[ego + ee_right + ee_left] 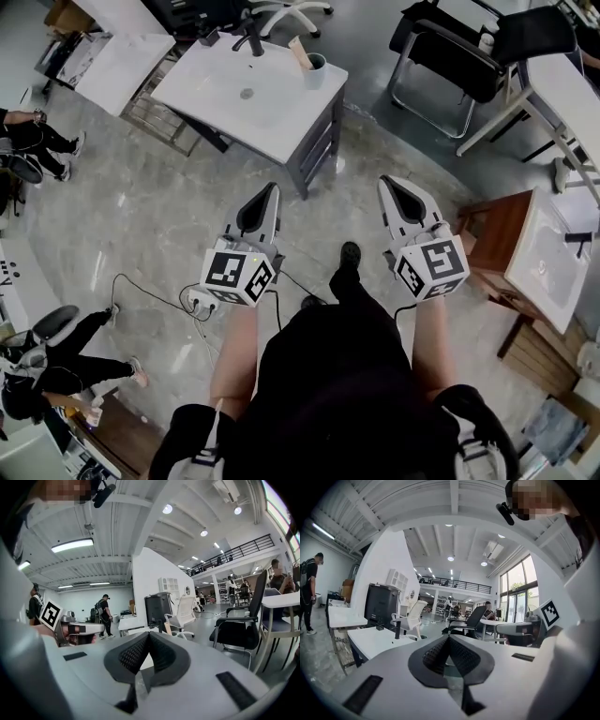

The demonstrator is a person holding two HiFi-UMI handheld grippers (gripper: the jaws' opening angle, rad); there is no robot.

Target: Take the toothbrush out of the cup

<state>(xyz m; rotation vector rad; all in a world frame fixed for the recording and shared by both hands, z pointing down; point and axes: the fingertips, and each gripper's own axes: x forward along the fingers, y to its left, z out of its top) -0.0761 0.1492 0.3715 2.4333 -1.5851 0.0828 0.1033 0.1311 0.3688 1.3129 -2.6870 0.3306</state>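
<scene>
Well ahead of the left gripper stands the washbasin; the cup sits on its far right corner, with the toothbrush in it and the tap left of the cup. Well ahead of the right gripper stands a chair; to that gripper's right, a second basin

2 white tongs, marker cubes, black clothes.

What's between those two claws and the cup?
Head view: only bare floor and the sink cabinet's corner lie between the left gripper, the right gripper and the cup.
</scene>
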